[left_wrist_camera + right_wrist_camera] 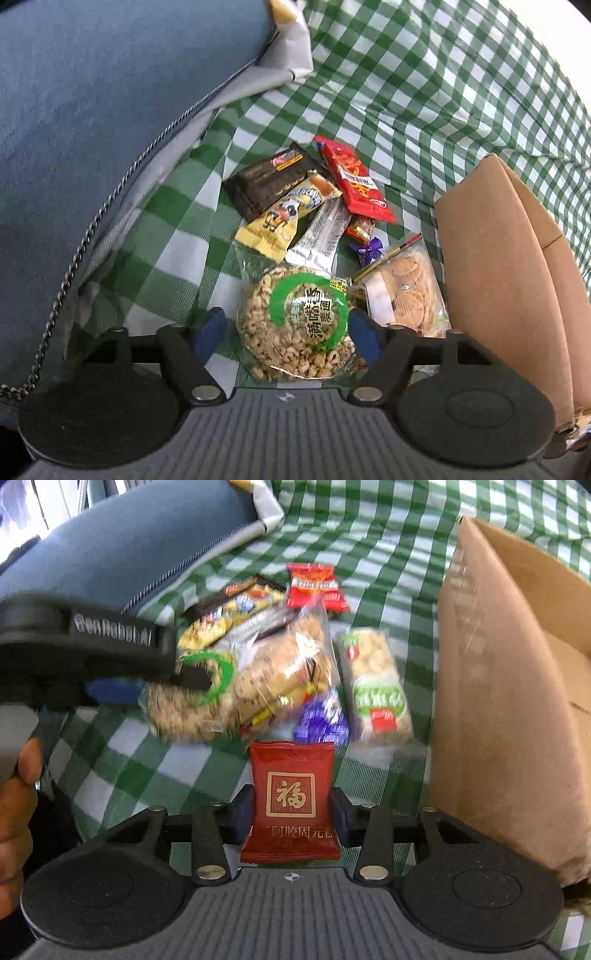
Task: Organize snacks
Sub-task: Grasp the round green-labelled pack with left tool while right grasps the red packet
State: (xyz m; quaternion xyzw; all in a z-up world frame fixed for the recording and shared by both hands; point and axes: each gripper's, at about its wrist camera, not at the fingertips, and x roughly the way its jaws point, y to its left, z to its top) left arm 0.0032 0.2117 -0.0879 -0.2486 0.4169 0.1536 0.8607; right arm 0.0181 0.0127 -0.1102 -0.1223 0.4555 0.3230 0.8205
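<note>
A pile of snacks lies on the green checked cloth (pixel 424 92). My left gripper (pixel 286 334) is open, its blue pads on either side of a round puffed-grain cake (pixel 295 325) with a green label; whether they touch it is unclear. Behind it lie a black packet (pixel 266 181), a yellow packet (pixel 284 218), a silver bar (pixel 321 236), a red packet (pixel 356 181) and a bag of crisps (pixel 410 291). My right gripper (pixel 291 816) is shut on a dark red packet (pixel 291 805) and holds it upright. The left gripper (pixel 110 653) shows in the right wrist view over the round cake (pixel 184 709).
An open cardboard box stands at the right (pixel 506 280), also in the right wrist view (pixel 509 701). A blue zipped bag (pixel 92 110) lies at the left. A puffed-grain bar (pixel 380 690) and a purple sweet (pixel 321 716) lie beside the box.
</note>
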